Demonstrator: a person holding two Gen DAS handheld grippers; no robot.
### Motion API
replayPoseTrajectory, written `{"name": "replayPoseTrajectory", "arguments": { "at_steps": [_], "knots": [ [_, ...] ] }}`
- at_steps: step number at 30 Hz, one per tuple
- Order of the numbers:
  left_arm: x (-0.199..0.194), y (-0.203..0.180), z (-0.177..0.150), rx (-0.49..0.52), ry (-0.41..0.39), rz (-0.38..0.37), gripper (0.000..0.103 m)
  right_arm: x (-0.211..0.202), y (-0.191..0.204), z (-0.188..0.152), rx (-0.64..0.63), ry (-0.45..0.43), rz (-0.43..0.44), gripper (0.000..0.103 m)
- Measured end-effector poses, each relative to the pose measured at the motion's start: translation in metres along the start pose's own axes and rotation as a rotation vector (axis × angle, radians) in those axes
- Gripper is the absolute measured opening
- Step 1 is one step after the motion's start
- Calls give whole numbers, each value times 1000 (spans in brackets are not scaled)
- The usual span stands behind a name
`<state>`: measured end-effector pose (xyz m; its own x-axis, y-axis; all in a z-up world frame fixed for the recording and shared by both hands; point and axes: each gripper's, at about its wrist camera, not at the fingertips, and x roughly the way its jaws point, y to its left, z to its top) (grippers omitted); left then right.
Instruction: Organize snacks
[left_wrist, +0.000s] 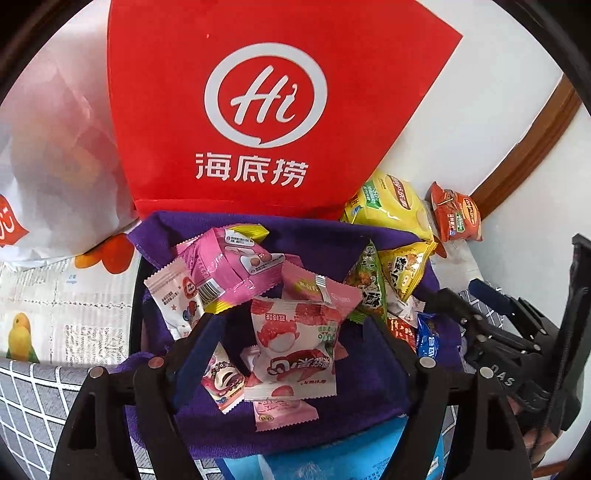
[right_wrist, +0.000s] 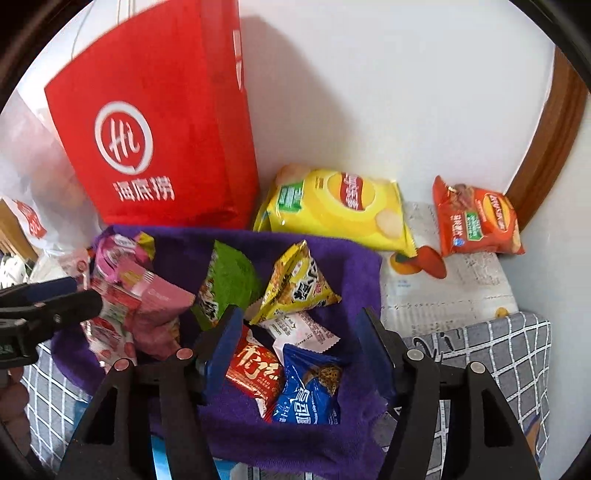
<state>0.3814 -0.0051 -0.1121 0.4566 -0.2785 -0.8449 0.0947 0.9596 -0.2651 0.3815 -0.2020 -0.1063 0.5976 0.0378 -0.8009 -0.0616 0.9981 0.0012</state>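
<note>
**Grippers poised over snack pile on purple towel**

Snacks crowd a purple towel (right_wrist: 258, 435) as both hand-held tools hang above it with their fingers spread and nothing between them. The left gripper (left_wrist: 295, 354) frames a white-and-red lychee packet (left_wrist: 295, 350), which lies on the cloth between its fingers without visibly touching either. At 12 o'clock from that packet sits a glossy pink pouch (left_wrist: 229, 266), with more pink wrappers overlapping around it. The right gripper (right_wrist: 299, 350) straddles a red packet (right_wrist: 255, 373) and a blue cookie packet (right_wrist: 308, 395), the red one close against its left-hand blue finger (right_wrist: 221, 350). Whether the finger touches the packet cannot be told.

Beyond these, toward 12 o'clock in the right wrist view, a green packet (right_wrist: 225, 284) and a yellow triangular packet (right_wrist: 295, 284) stand tilted side by side. Off the towel at 1 o'clock lies a yellow Lay's chip bag (right_wrist: 340, 206), and well apart from it at 2 o'clock an orange Lay's bag (right_wrist: 476, 221), both against the white wall (right_wrist: 406, 92). A red Haidilao paper bag (left_wrist: 266, 110) stands upright at 12 o'clock behind the towel. A grey checked cloth (right_wrist: 509, 354) and newspaper-print sheet (right_wrist: 443, 288) cover the surface beneath.
</note>
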Motion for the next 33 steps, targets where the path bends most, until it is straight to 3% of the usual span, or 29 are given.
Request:
{"name": "replayPoseTrajectory", "arguments": {
  "at_steps": [6, 10, 14, 22, 33],
  "knots": [
    [-21, -11, -2, 27, -19, 9, 79, -27, 0, -1, 28, -1, 0, 64],
    [-55, -21, -13, 59, -81, 15, 79, -64, 3, -8, 34, -30, 1, 64],
    [-84, -21, -31, 60, -85, 5, 79, -96, 6, -21, 45, -55, 6, 69],
    [-149, -21, -86, 28, -117, -1, 79, -167, 11, -66, 91, -94, 51, 72],
    [-219, -46, -170, 50, -229, 77, 88, -249, 19, -147, 73, -138, 38, 80]
  ]
}}
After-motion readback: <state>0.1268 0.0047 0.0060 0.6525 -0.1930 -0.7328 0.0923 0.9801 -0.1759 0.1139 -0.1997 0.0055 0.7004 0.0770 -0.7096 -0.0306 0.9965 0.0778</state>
